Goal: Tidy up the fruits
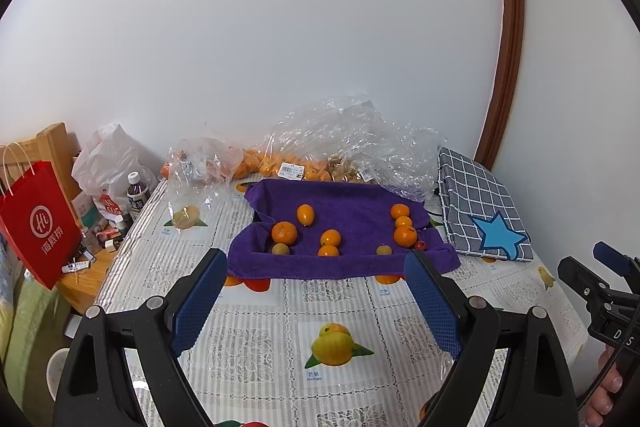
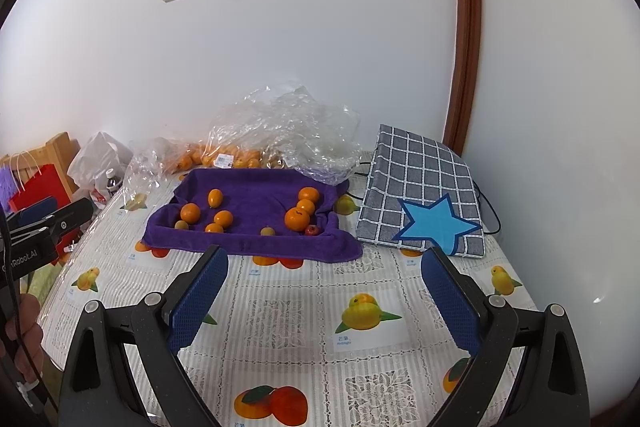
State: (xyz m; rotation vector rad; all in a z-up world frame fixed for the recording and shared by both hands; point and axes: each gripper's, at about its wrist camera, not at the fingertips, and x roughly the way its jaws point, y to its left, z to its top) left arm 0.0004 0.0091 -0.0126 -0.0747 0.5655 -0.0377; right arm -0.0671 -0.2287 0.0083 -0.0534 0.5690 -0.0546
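Both claws hung wide open and empty over the tabletop [image 2: 280,307], the fruits [image 1: 330,238] lying straight ahead on the purple towel [image 1: 352,211], left claw [image 1: 316,303] squarer to them, I'd say, than the right claw [image 2: 325,301].

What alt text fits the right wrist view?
The open right gripper hovers over a fruit-print tablecloth, facing a purple towel holding loose oranges and smaller fruits. Clear plastic bags sit behind; a checked cloth with a blue star lies right.
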